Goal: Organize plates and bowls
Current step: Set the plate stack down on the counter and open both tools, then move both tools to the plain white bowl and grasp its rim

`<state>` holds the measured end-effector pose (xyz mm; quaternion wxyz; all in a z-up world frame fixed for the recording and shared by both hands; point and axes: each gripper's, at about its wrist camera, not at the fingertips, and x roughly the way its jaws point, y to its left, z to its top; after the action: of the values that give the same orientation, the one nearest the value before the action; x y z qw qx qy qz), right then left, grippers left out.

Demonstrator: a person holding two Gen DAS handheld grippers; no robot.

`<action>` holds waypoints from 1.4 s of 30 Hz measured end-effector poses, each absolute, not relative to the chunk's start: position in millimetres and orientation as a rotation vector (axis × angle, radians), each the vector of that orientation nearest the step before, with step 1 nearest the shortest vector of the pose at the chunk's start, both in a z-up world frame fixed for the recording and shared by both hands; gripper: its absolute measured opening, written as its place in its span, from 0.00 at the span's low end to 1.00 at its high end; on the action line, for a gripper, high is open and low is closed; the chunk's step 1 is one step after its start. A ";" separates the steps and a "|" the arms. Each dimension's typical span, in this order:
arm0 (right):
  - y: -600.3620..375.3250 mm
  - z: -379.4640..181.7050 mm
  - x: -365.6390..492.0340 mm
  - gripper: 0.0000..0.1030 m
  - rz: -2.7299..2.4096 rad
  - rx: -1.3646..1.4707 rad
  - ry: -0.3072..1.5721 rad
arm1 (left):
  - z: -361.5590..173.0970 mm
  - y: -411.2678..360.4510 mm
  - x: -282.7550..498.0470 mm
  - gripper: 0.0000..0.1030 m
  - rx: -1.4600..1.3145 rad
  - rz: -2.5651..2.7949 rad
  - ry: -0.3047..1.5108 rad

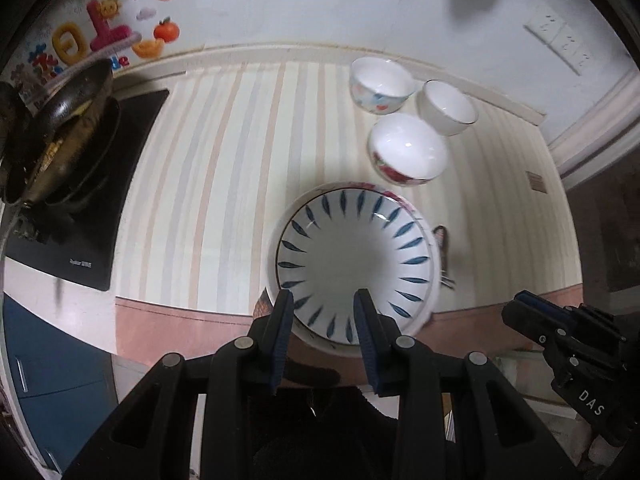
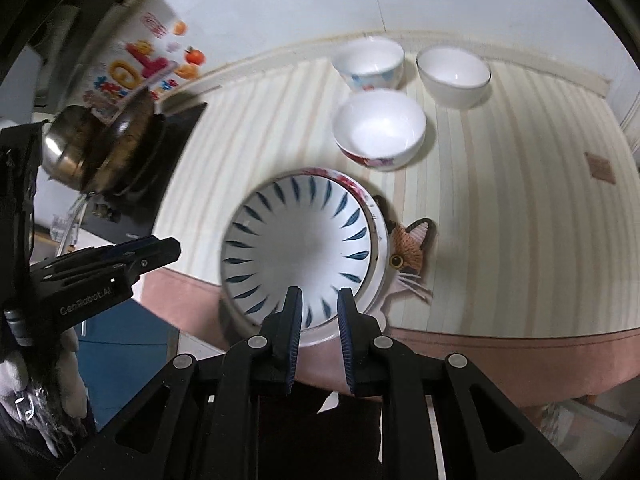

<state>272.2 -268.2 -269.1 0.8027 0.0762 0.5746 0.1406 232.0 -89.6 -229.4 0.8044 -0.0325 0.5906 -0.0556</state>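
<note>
A blue-leaf patterned bowl (image 1: 354,260) (image 2: 298,240) sits inside a larger floral-rimmed dish (image 1: 392,194) (image 2: 378,232) near the table's front edge. Three small bowls stand behind it: a red-flower bowl (image 1: 406,150) (image 2: 380,128), a pastel-patterned bowl (image 1: 380,84) (image 2: 368,62) and a plain white bowl (image 1: 448,106) (image 2: 454,70). My left gripper (image 1: 324,298) is open, its jaws just over the near rim of the blue-leaf bowl. My right gripper (image 2: 320,294) is open, also at that near rim. Neither holds anything.
A striped cloth covers the table (image 1: 224,168) (image 2: 520,184). A cat-shaped mat (image 2: 410,252) lies under the dish. A black cooktop (image 1: 100,208) with a dirty pan (image 1: 68,128) (image 2: 112,148) is at the left. A wall socket (image 1: 558,38) is behind.
</note>
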 end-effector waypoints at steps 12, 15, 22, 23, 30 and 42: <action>-267.2 -206.0 234.5 0.20 0.318 0.178 1.170 | -183.0 -102.9 206.6 0.28 -0.047 -0.192 1.226; -266.8 -203.3 233.9 0.20 0.306 0.192 1.175 | -176.9 -100.6 211.5 0.28 -0.049 -0.212 1.208; -275.2 -203.0 258.8 0.55 0.237 0.262 1.197 | -187.7 -96.9 267.7 0.33 -0.077 -0.256 1.191; -279.4 -203.1 266.0 0.55 0.224 0.283 1.193 | -191.2 -96.7 277.4 0.33 -0.081 -0.261 1.193; -310.3 -234.9 335.3 0.56 0.098 0.334 1.167 | -247.6 -115.5 373.7 0.33 -0.083 -0.249 1.254; -356.3 -383.1 487.6 0.51 0.120 0.431 1.376 | -370.6 -165.6 473.0 0.33 -0.135 -0.251 1.511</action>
<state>487.6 -356.3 -383.1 0.7496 0.1973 0.6294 0.0551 473.0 -165.6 -370.6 0.7186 -0.0611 0.6834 -0.1136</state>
